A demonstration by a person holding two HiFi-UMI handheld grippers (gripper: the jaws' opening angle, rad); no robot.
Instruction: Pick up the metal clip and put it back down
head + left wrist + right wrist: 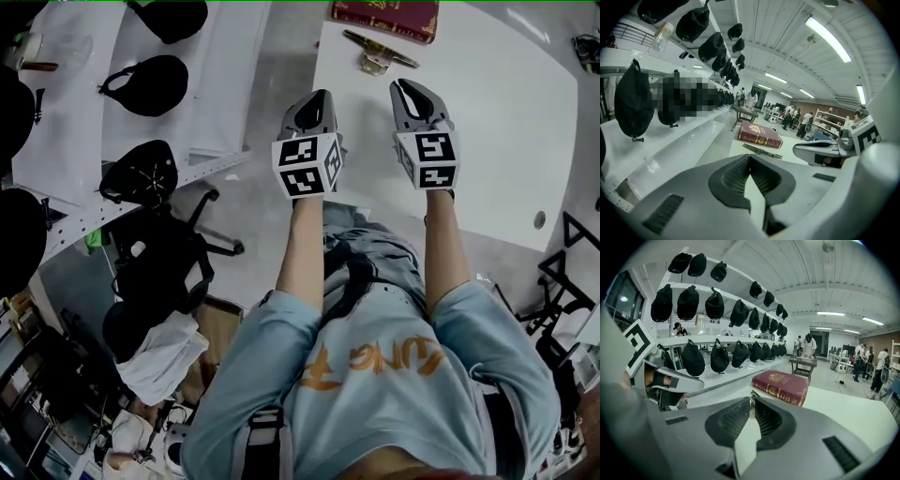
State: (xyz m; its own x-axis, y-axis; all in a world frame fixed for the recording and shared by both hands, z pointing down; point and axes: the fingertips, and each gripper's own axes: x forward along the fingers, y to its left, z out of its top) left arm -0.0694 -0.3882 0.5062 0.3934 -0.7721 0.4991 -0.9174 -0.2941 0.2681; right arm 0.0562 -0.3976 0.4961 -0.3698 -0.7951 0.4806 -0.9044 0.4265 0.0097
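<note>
The metal clip (375, 52) lies flat on the white table (487, 122), just in front of a dark red book (384, 19). In the left gripper view the clip (761, 151) shows as a thin bar below the book (759, 135). My left gripper (319, 96) hovers over the table's near left corner, shut and empty, a short way behind the clip. My right gripper (406, 86) is beside it, also shut and empty, its tips slightly right of the clip. The book (780, 386) fills the middle of the right gripper view.
Shelves with several black caps (150, 84) run along the left, across a narrow aisle from the table. A black office chair (159, 253) stands below them. People stand far off in the hall (792, 117). A black frame (562, 272) is at the table's right edge.
</note>
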